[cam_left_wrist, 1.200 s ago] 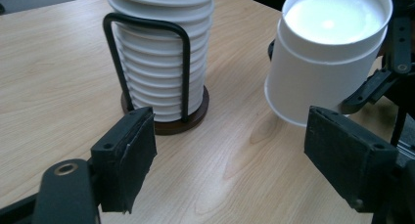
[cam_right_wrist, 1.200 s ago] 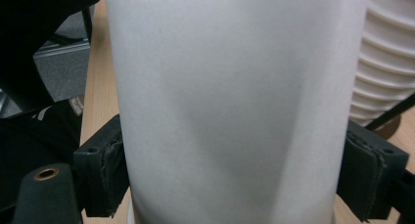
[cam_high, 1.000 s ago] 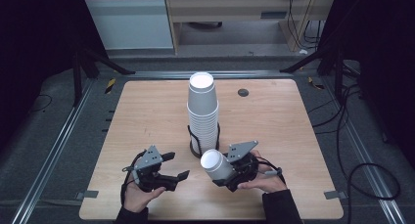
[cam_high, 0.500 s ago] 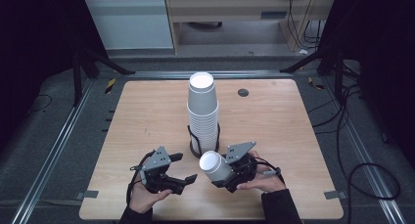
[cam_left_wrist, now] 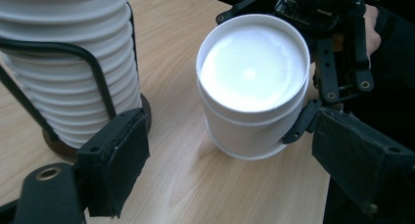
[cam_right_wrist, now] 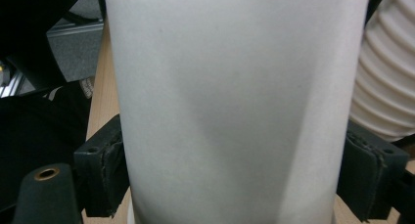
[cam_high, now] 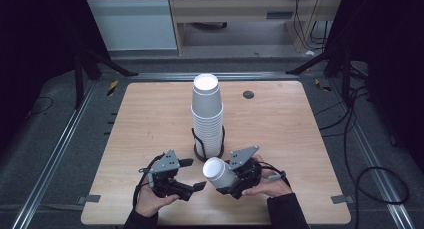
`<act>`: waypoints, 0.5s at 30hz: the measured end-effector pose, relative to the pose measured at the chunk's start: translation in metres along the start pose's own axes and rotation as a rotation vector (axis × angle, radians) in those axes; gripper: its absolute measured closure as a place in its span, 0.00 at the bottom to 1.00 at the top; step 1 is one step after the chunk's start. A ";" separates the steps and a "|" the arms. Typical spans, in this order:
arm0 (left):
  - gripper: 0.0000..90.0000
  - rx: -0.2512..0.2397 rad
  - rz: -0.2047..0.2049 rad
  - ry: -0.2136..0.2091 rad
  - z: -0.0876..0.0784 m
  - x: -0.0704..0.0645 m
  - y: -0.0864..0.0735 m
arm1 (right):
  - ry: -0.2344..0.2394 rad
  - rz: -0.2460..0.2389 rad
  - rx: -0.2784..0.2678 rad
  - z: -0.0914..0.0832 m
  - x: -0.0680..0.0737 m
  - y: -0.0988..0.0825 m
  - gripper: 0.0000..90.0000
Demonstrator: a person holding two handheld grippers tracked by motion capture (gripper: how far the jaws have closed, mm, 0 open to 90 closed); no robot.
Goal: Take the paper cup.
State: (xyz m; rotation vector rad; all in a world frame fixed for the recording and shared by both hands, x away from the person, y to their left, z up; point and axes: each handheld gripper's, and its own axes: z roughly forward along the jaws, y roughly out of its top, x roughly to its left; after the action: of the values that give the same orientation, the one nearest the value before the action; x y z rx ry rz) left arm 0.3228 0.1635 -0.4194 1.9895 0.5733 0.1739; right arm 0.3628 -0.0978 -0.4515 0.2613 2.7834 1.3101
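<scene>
Standing in a black wire holder (cam_high: 199, 145) mid-table, a tall stack of white cups (cam_high: 206, 114) rises. Near the table's (cam_high: 300, 139) front edge the right gripper (cam_high: 235, 179) clamps one white cup (cam_high: 218, 172), tilted toward the left gripper (cam_high: 192, 175), whose jaws, just opened, gape empty beside its rim.

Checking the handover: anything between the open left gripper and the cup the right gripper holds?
Nothing visible. The left gripper faces the cup across bare table; the stack of cups stands off to the side. The right gripper clamps the cup.
</scene>
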 end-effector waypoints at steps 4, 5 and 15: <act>0.14 0.006 0.009 -0.016 0.005 -0.001 0.003 | 0.013 -0.007 0.007 0.002 0.001 0.000 0.17; 0.14 0.011 0.013 -0.019 0.006 -0.002 0.004 | 0.014 -0.007 0.007 0.002 0.001 0.000 0.17; 0.13 0.076 0.040 -0.047 0.021 -0.005 0.012 | 0.025 -0.020 0.013 0.004 0.002 0.000 0.17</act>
State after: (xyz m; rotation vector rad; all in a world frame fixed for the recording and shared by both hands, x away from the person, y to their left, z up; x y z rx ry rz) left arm 0.3297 0.1394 -0.4180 2.0745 0.5168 0.1313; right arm 0.3615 -0.0941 -0.4541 0.2182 2.8084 1.2998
